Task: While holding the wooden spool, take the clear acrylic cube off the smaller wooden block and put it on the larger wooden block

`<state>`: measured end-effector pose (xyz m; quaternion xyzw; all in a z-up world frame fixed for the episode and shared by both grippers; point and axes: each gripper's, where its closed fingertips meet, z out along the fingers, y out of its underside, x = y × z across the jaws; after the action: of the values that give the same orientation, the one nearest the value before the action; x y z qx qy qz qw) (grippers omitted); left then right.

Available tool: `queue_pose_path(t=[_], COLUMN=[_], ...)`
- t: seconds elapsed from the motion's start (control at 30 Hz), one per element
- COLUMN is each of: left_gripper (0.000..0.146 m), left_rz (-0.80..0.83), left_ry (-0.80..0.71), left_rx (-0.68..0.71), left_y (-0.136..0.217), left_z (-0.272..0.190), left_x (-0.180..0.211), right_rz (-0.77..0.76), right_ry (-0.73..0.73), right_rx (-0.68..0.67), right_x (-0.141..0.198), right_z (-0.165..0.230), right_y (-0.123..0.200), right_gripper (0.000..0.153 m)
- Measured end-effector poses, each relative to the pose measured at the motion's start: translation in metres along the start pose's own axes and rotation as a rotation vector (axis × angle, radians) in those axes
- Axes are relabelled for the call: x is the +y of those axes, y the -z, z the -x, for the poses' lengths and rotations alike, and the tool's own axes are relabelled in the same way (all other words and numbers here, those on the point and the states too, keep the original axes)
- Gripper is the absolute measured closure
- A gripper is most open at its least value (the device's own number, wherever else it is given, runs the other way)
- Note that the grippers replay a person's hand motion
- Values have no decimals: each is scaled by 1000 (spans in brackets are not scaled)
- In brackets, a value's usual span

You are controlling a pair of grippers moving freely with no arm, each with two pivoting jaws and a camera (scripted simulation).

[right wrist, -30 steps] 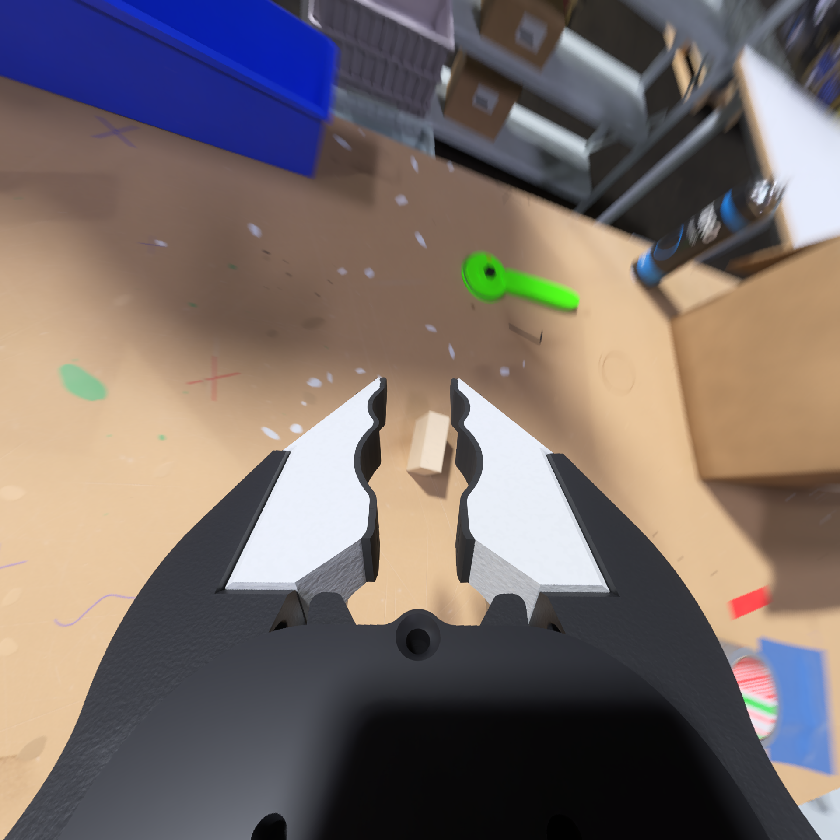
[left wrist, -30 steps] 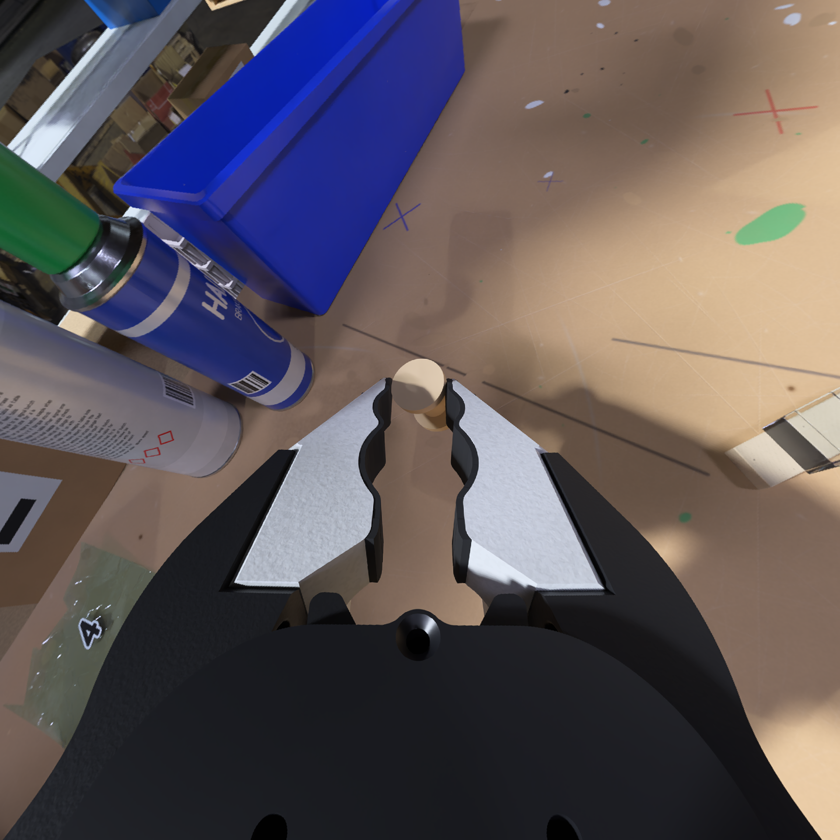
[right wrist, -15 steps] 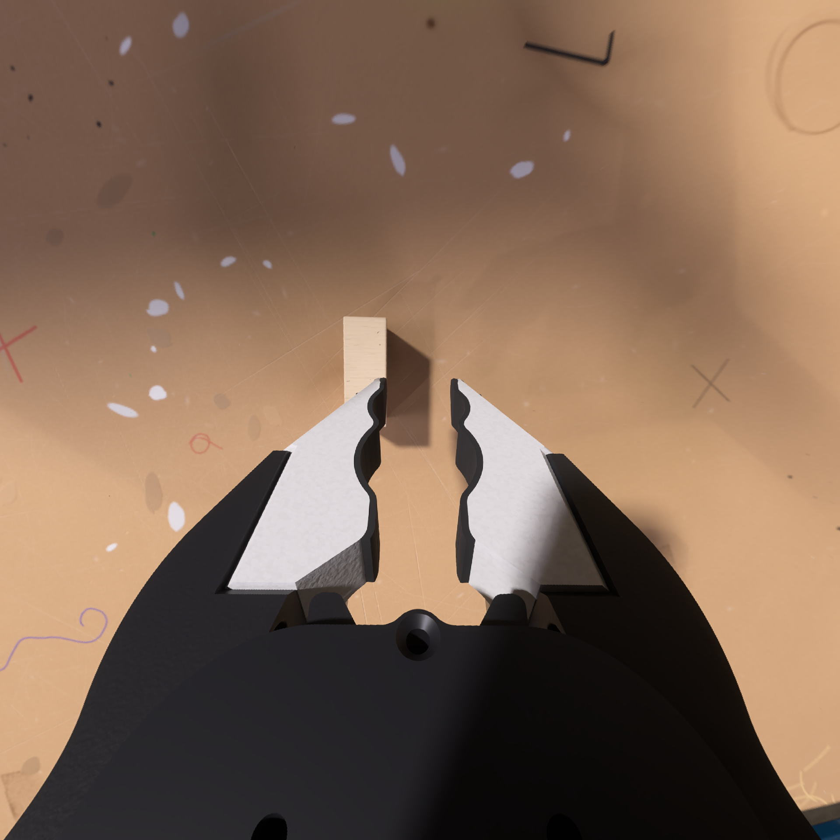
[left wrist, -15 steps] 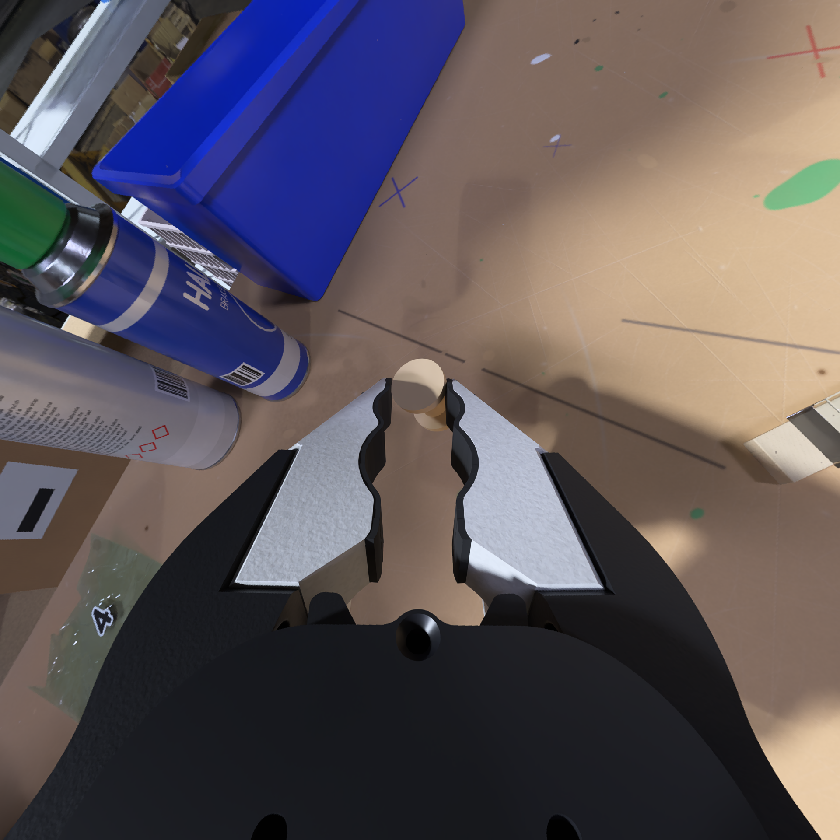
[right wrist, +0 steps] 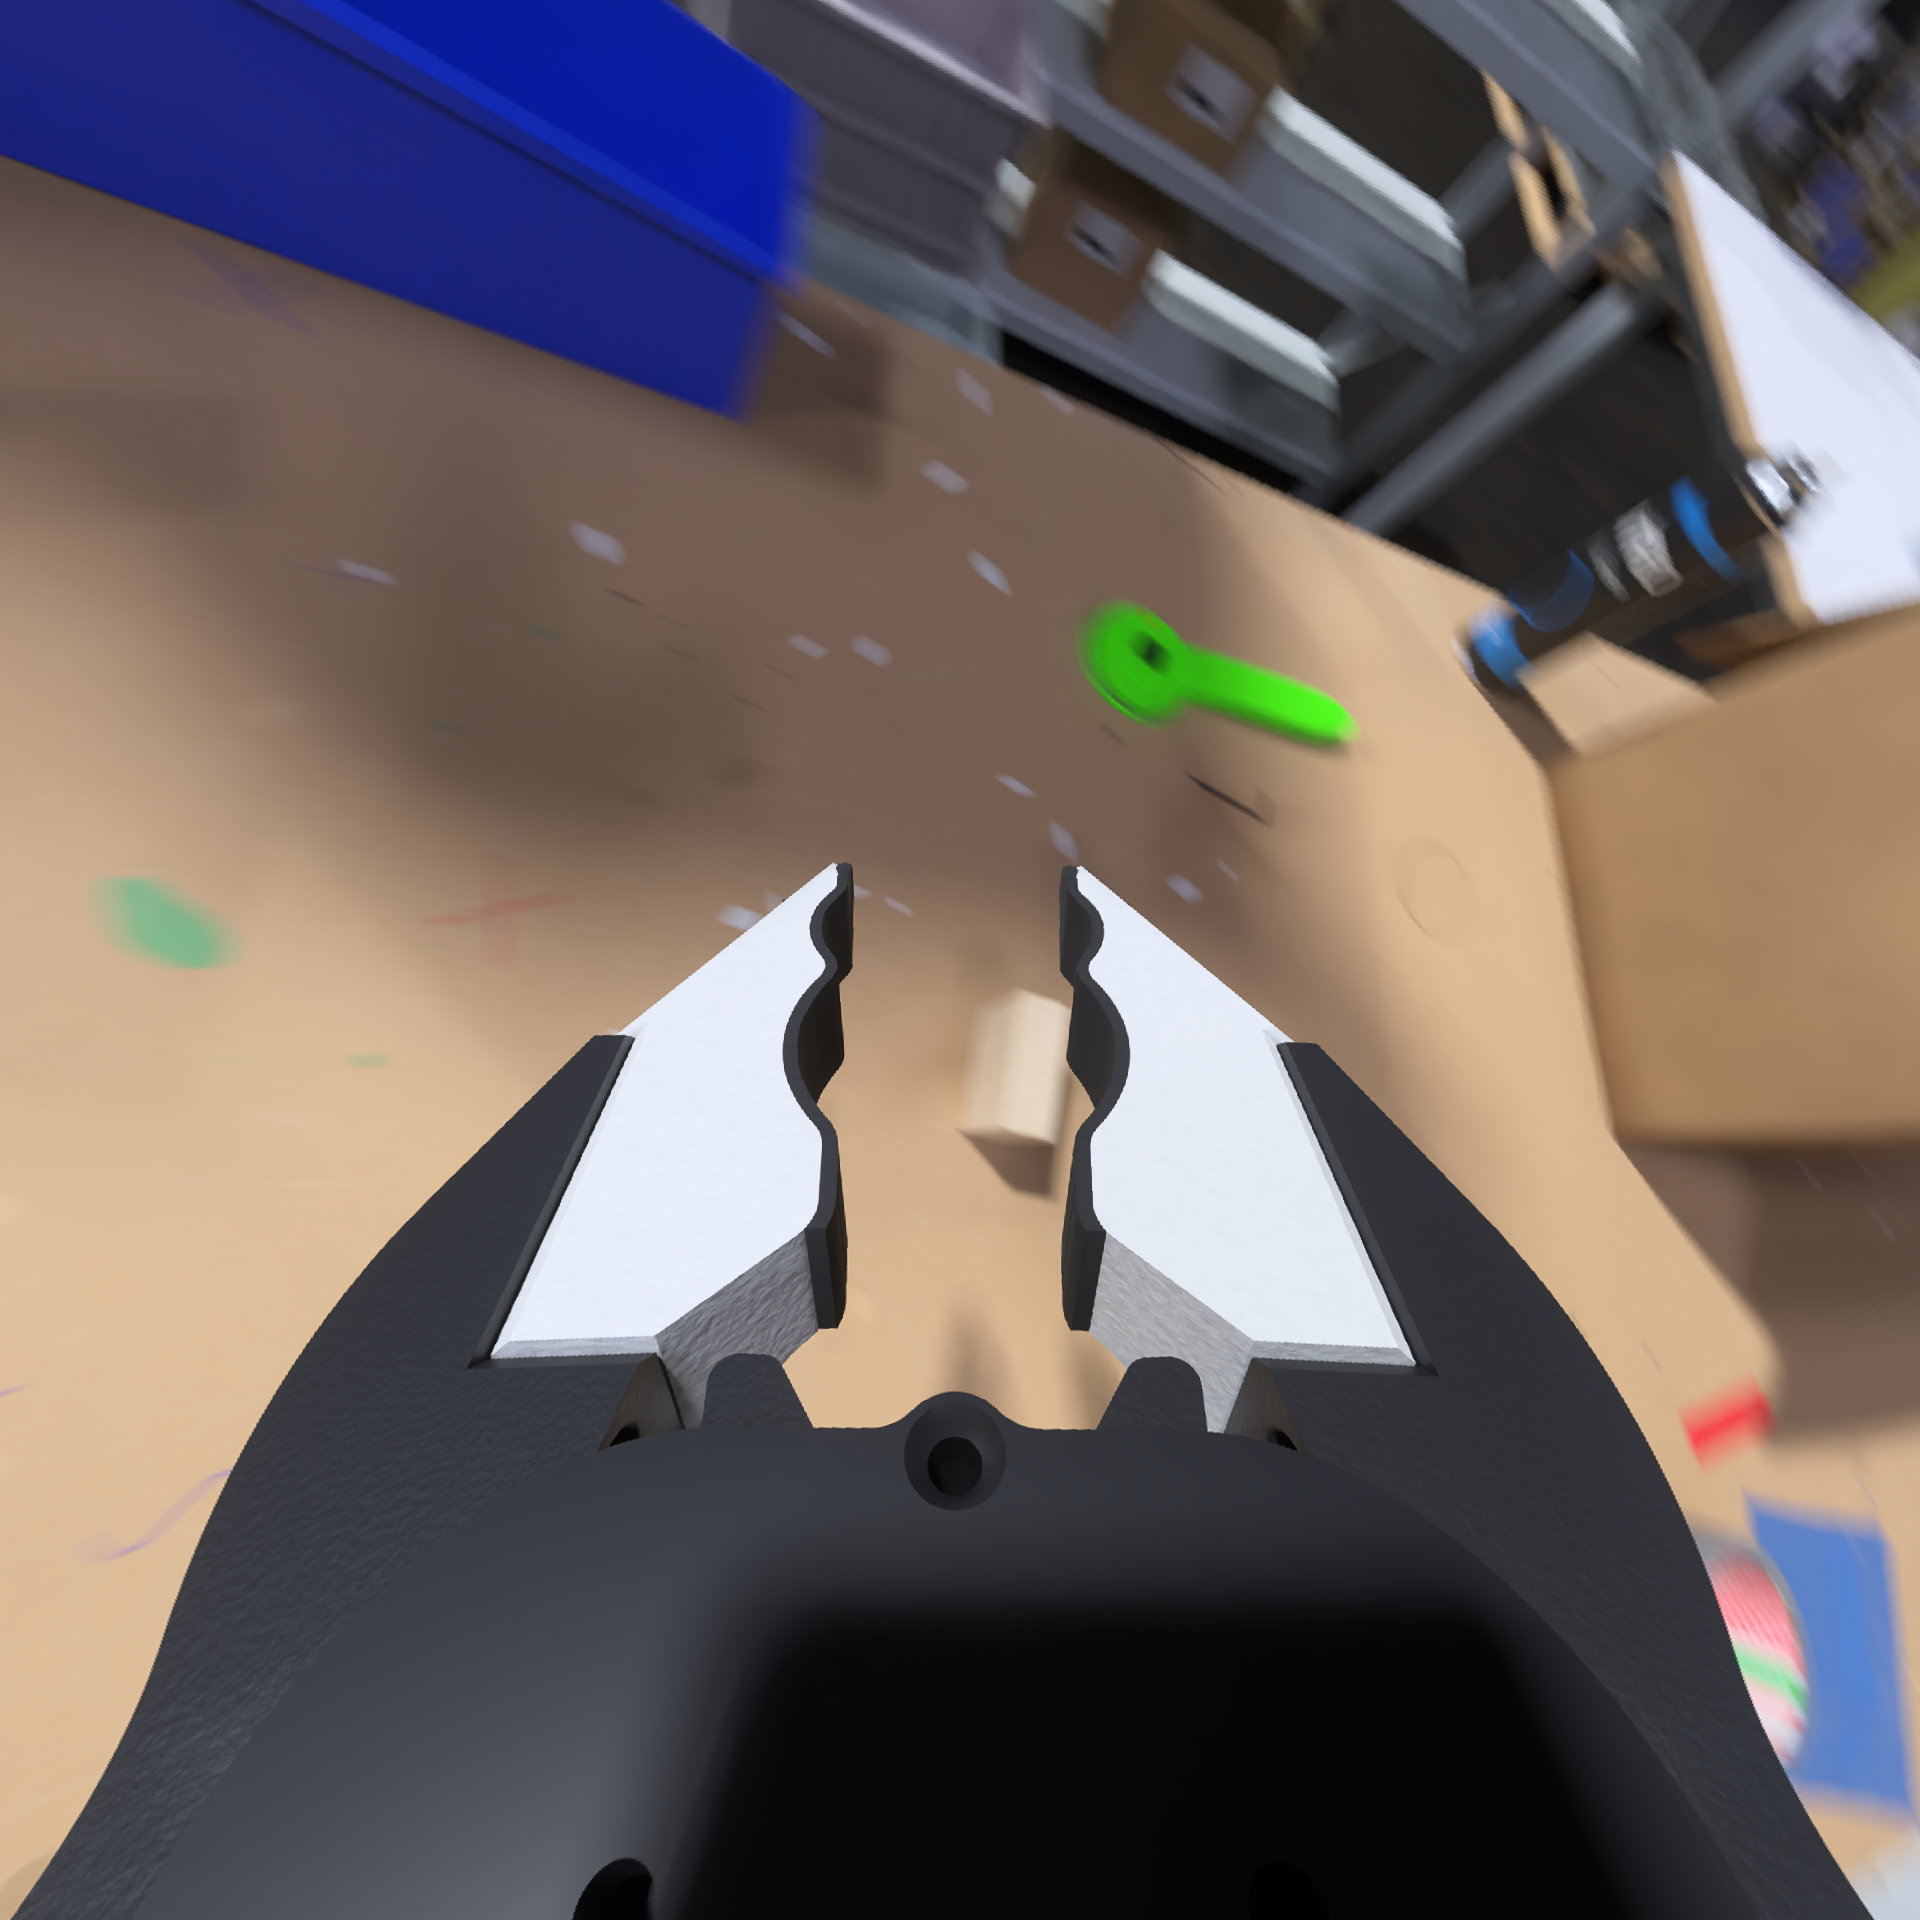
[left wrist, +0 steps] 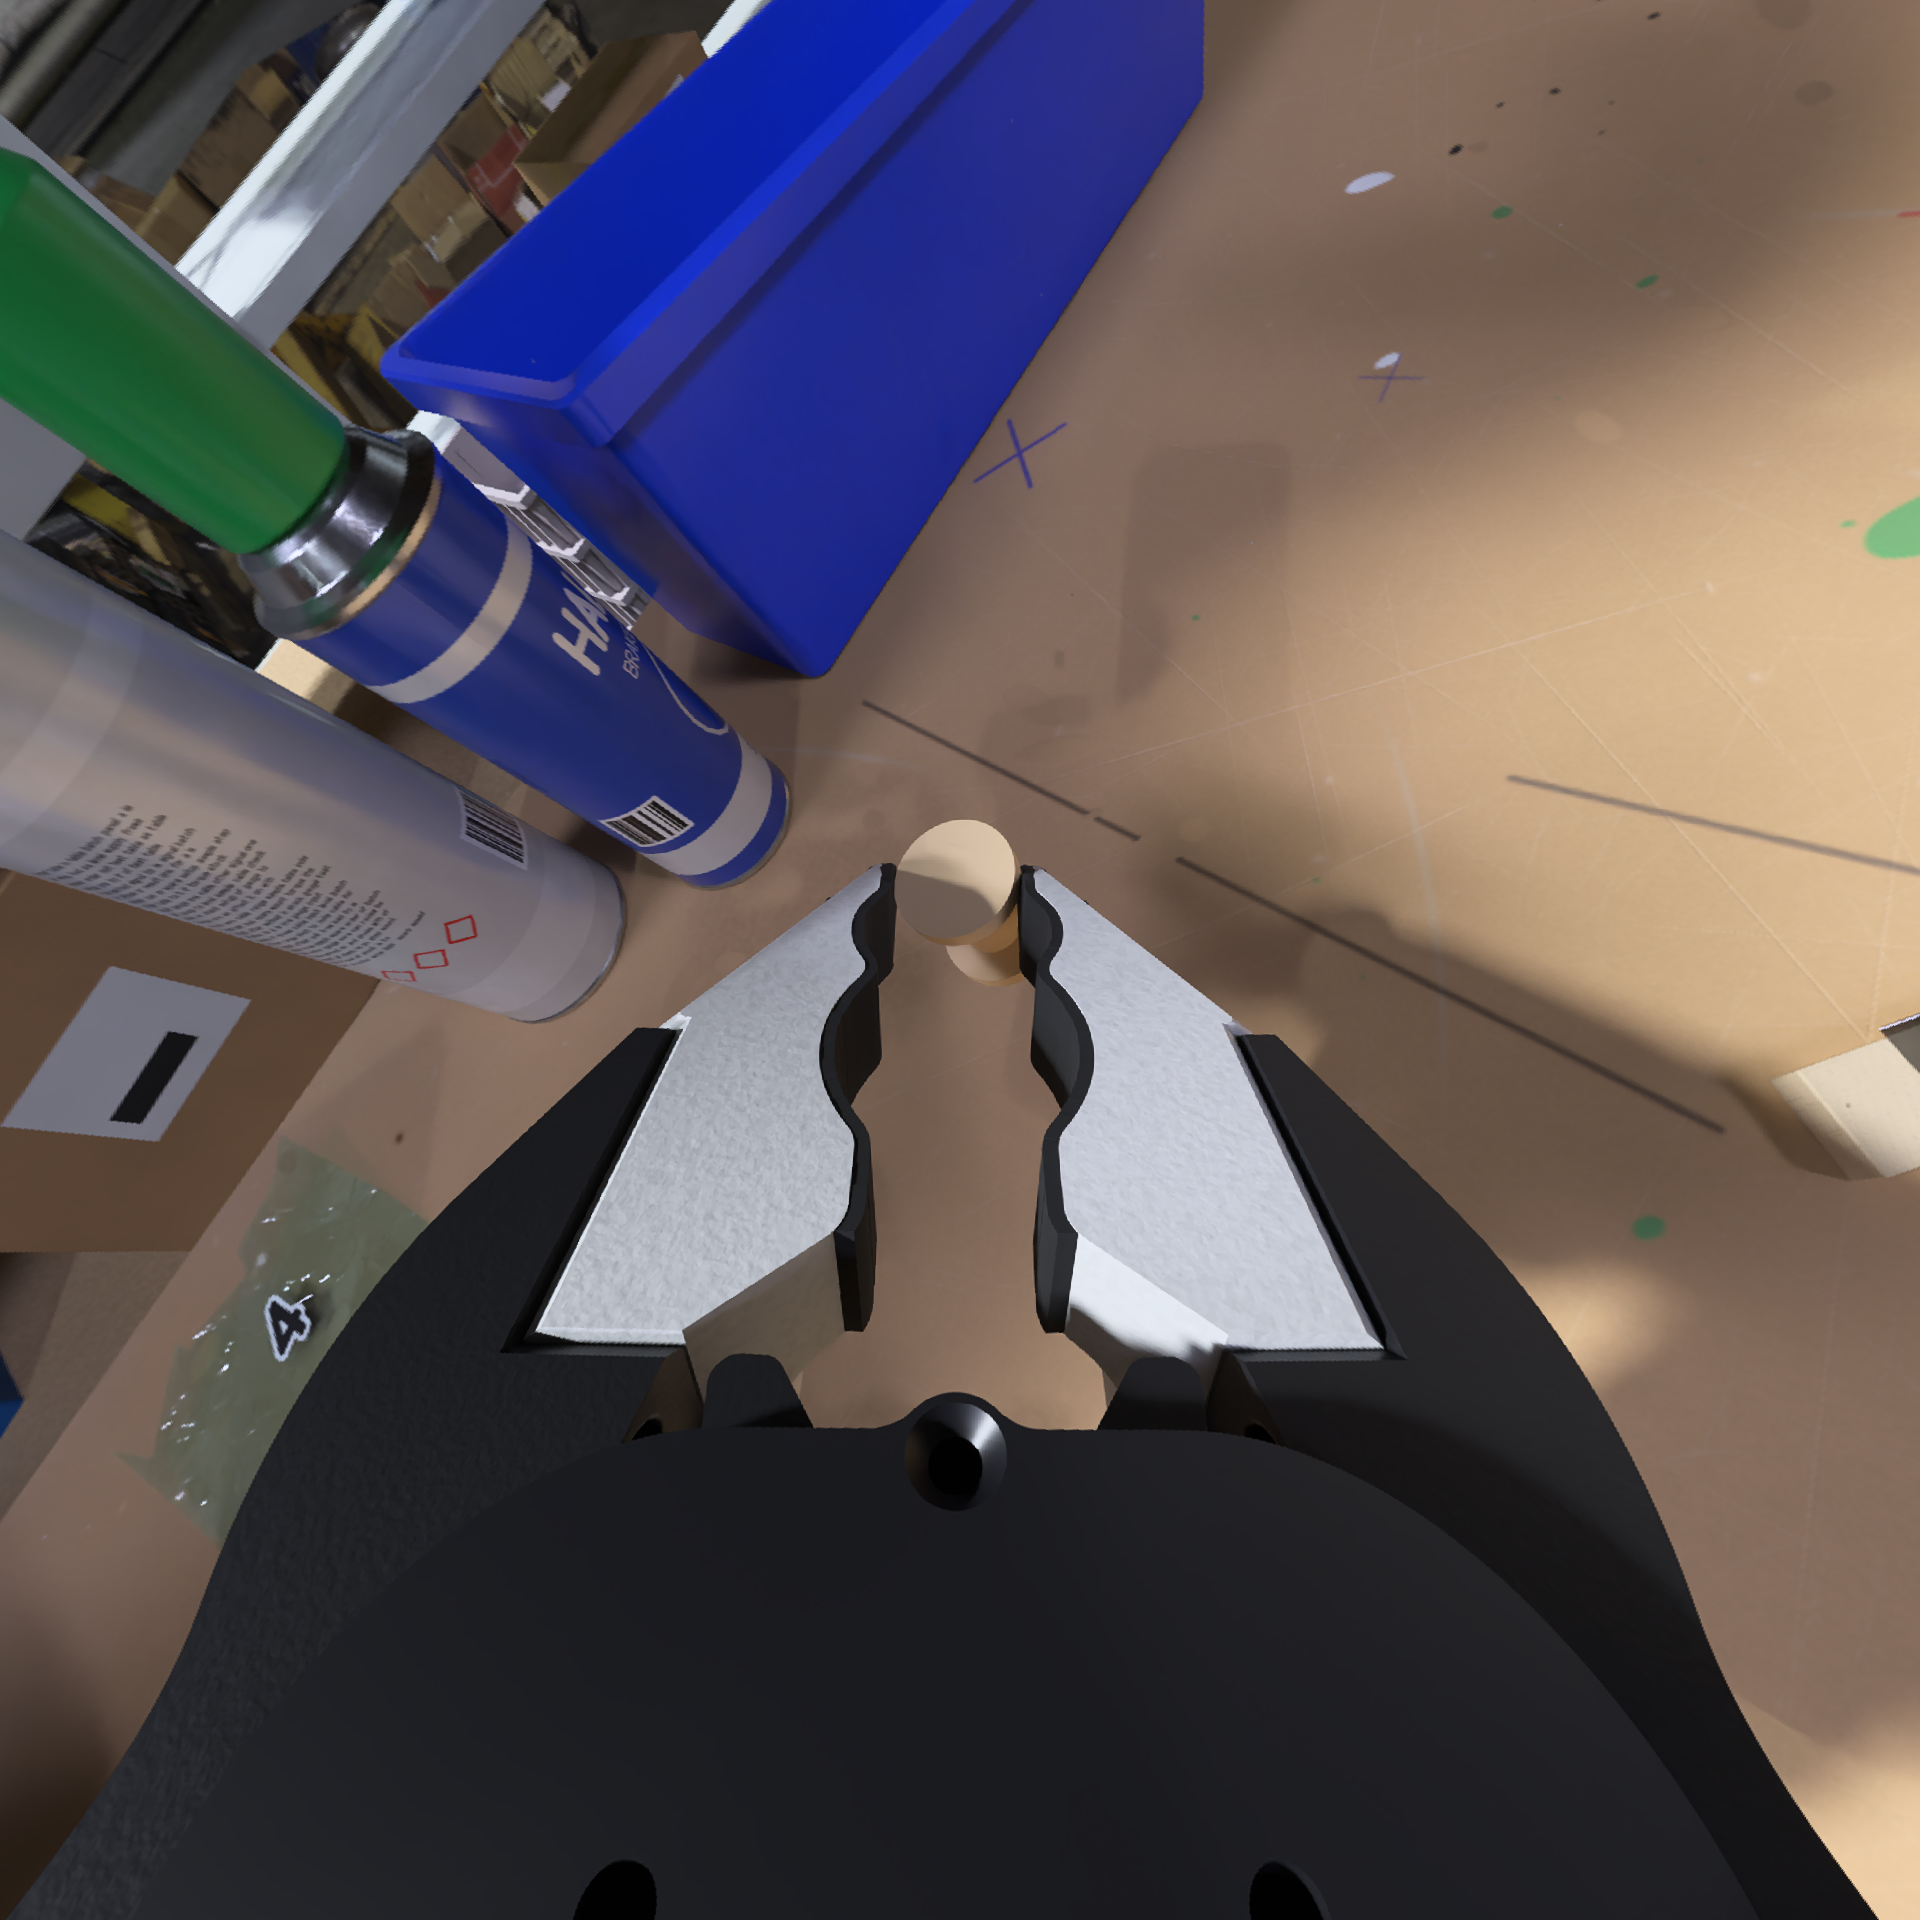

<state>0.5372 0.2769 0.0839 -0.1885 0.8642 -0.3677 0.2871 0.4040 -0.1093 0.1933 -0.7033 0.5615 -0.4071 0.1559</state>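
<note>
The wooden spool (left wrist: 961,899) is sitting clamped between the tips of the left gripper (left wrist: 956,883), lifted clear above the tabletop (left wrist: 1455,727), so the holding half of the job is being met. The clear cube is not showing in either view, and I cannot tell where it is sitting; nothing is resting between the fingers of the right gripper (right wrist: 956,883), which are standing apart and empty. A small pale wooden block (right wrist: 1013,1081) is lying on the table below and between those fingers, slightly toward the right one, with no cube visibly on it, though the right wrist view is badly blurred. Which of the two blocks it is cannot be judged from here. By my reading, the transfer itself is not yet confirmed either way.

The left gripper is pointing steeply down at the table, near a blue can (left wrist: 540,675) and a grey can (left wrist: 312,862) lying beside a blue bin (left wrist: 831,343). The right gripper is angling forward and down over the table, with a green tool (right wrist: 1205,675) lying farther ahead and a cardboard box (right wrist: 1745,883) off to its right.
</note>
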Motion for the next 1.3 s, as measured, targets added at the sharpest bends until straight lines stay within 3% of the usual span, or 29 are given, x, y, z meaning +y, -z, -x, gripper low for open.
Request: queue_pose_path(t=[0.13, 0.23, 0.4, 0.57, 0.9, 1.3], left_gripper=[123, 123, 123, 123, 123, 123], left_rz=[-10, -11, -15, -1, 8, 17], left_ry=[-8, -5, 5, -1, -15, -41], left_rx=[-15, -24, -19, -11, -4, -20], left_y=[2, 3, 4, 2, 0, -2], left_z=[3, 6, 7, 5, 2, 2], left_x=[-1, -1, -2, 1, 2, 3], right_rz=[-164, -204, -211, -85, 85, 183], right_ry=[99, 177, 304, 418, 586, 597], right_rx=[-296, -449, -670, -798, -694, -675], right_x=[-51, -64, -51, -10, 24, 31], right_z=[95, 156, 249, 319, 356, 358], right_y=[30, 45, 60, 53, 3, -6], right_gripper=[113, 114, 117, 117, 117, 121])
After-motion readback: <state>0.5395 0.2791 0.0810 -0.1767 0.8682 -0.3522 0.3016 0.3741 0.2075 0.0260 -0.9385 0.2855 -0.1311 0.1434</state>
